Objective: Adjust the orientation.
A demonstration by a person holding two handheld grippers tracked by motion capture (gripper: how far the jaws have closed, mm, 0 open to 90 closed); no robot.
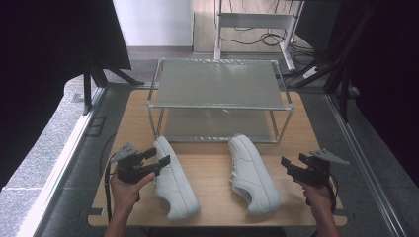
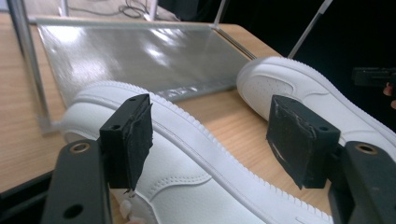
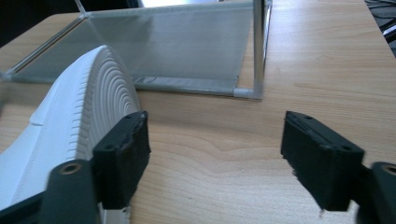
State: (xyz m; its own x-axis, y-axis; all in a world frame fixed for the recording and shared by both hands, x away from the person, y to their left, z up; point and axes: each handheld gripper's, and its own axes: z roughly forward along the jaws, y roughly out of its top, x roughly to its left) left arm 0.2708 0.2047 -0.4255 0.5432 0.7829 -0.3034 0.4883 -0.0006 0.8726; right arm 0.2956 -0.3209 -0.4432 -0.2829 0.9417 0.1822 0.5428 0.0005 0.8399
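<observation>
Two white sneakers lie on the wooden table point(image 1: 207, 163) in front of a two-shelf metal rack point(image 1: 217, 84). The left sneaker point(image 1: 175, 182) stands upright, and my left gripper point(image 1: 158, 157) is open at its heel end. In the left gripper view the open left gripper point(image 2: 212, 135) straddles this sneaker point(image 2: 187, 182) without touching it. The right sneaker point(image 1: 252, 173) rests on its side, its ribbed sole point(image 3: 98, 102) turned towards my right gripper point(image 1: 292, 160). That gripper is open just right of the shoe, and in its own view the right gripper point(image 3: 215, 144) has bare table between its jaws.
The rack's lower shelf point(image 2: 140, 56) lies right behind the shoes, and one of its corner posts point(image 3: 259, 46) stands ahead of the right gripper. Both shelves are bare. A white desk frame point(image 1: 257, 22) and cables point(image 1: 269, 38) are on the floor beyond.
</observation>
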